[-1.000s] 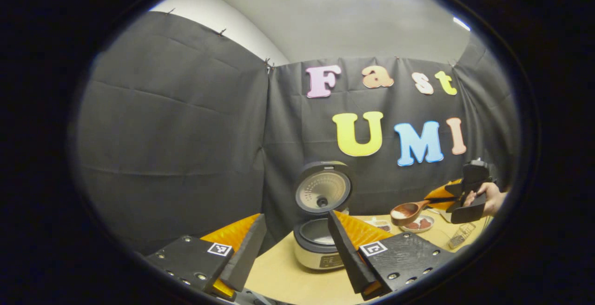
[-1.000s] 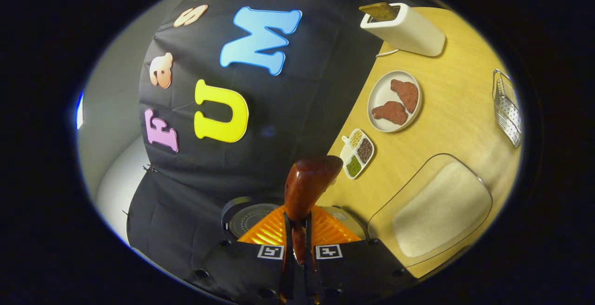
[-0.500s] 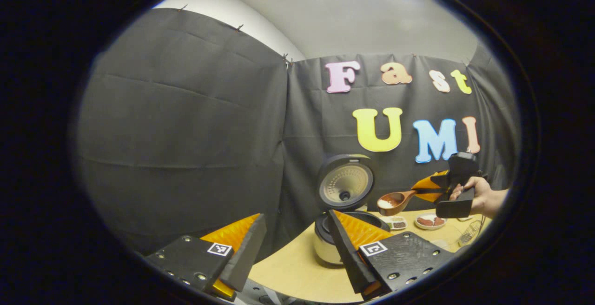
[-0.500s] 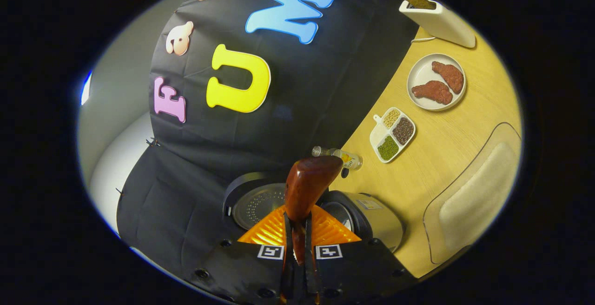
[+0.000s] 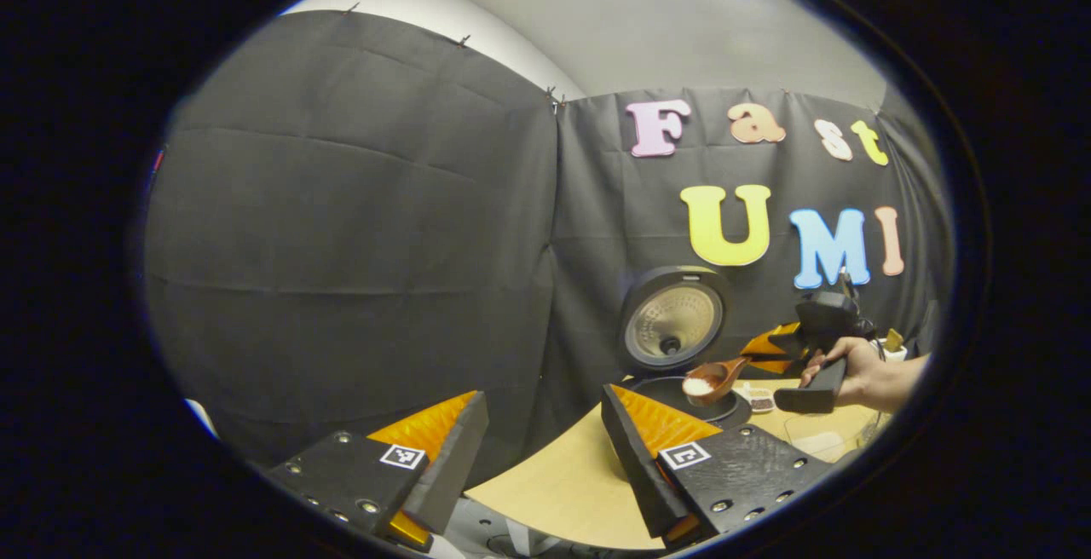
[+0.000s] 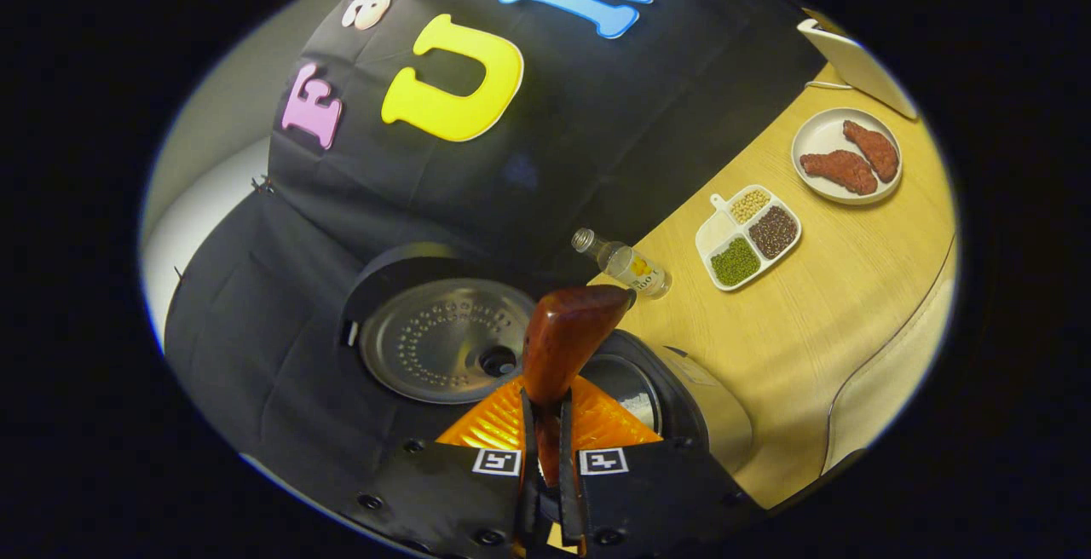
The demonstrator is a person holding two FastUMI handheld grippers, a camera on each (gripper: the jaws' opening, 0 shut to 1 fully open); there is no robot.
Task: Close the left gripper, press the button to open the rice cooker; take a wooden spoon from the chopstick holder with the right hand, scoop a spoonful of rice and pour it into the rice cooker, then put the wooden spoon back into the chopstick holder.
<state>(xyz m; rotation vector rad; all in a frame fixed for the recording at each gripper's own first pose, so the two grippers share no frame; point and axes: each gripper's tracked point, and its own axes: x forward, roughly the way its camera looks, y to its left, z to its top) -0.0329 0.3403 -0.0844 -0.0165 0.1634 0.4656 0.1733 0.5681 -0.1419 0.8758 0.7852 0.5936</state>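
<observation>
Right tongs (image 6: 545,448) are clamping the handle of the wooden spoon (image 6: 564,339), holding its rice-filled bowl above the open rice cooker (image 5: 692,393), whose lid (image 6: 443,339) is standing upright. Left tongs (image 5: 537,440) are hanging spread apart and empty, near the surface (image 6: 818,286) edge. Bottle (image 6: 626,262), divided dish (image 6: 748,225) and plate (image 6: 844,157) are lying behind the cooker.

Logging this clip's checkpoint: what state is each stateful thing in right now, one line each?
Rice cooker: lid up, pot exposed.
Wooden spoon: carrying rice, over the cooker's pot.
Right gripper: shut on the spoon handle.
Left gripper: open, holding nothing.
Small bottle: lying on its side on the table.
</observation>
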